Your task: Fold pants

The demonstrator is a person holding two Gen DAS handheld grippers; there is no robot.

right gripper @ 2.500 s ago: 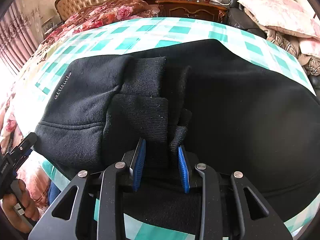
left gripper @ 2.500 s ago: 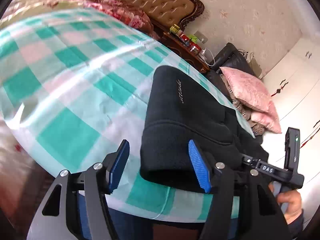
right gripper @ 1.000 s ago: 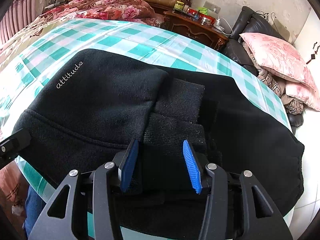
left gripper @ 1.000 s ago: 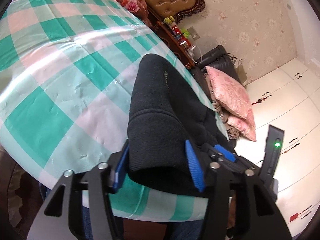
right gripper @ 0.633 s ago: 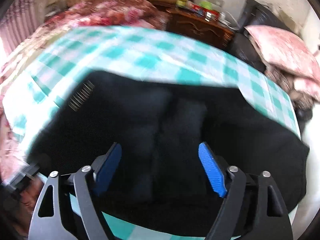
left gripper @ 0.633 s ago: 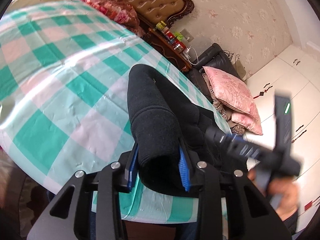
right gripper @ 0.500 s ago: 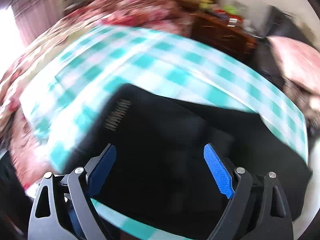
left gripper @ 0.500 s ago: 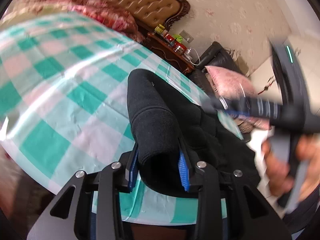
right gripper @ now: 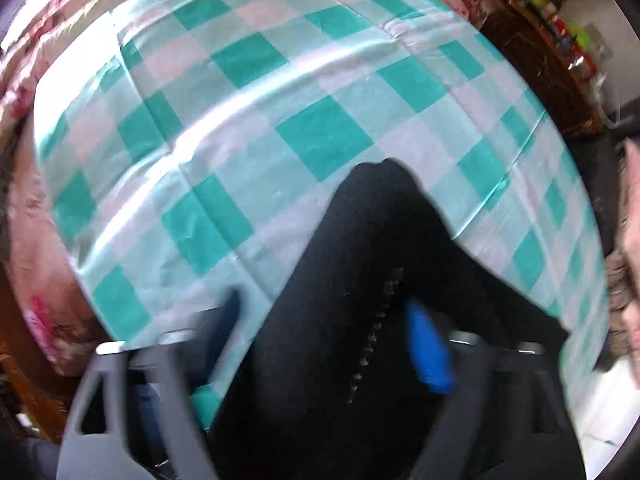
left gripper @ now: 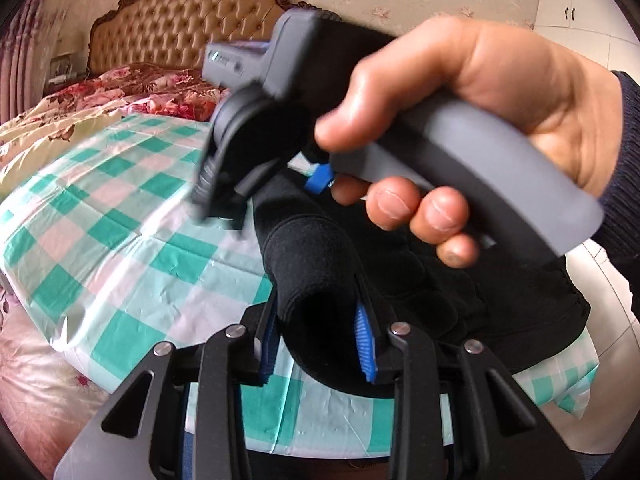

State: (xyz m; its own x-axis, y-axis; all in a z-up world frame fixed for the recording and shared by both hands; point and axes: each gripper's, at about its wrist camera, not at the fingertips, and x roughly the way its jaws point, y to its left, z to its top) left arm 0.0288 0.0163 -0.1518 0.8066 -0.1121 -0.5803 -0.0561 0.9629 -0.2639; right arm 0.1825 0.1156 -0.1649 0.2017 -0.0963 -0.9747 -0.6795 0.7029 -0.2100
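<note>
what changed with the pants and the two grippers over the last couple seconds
The left gripper closed on the black pants and lifted that fold. The right gripper let go of the cuffs, swung across, and its jaws have just been closing around the pants. The checked cloth stayed put.

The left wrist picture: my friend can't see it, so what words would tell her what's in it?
The left gripper is clamped on a thick fold of black fleece pants at the edge of a green-and-white checked tablecloth. Close in front, a person's hand holds the right gripper above the pants. A tufted headboard stands behind.
</note>
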